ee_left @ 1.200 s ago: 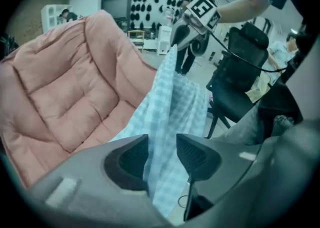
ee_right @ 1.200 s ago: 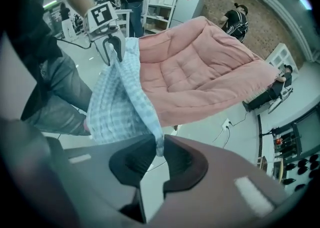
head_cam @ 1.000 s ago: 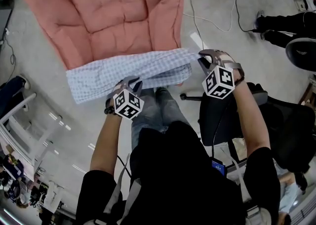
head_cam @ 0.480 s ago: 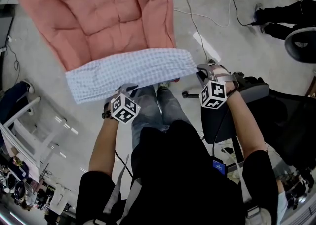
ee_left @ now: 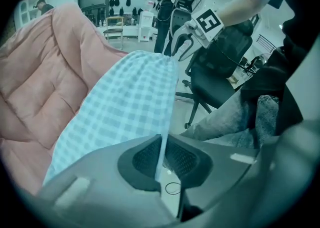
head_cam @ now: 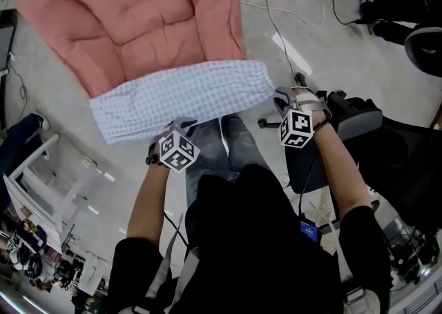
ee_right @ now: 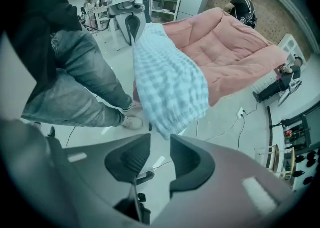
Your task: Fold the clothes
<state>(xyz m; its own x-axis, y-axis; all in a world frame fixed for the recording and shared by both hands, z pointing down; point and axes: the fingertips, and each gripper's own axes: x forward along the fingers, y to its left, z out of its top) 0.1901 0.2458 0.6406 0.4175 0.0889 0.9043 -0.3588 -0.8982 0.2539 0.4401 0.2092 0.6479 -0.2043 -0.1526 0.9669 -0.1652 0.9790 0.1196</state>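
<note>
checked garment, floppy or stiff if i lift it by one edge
Probably floppy: the checked garment sags off the pink quilt's edge. Likely light: the left gripper holds one thin edge pinched flat between its fingers.

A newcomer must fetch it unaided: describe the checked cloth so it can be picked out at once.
Find the big pink quilt spread in front of the person. Along its near edge lies a long cloth, with the left tongs pinching the side nearest the person. It is pale blue with small white checks, while the quilt is plain pink.
</note>
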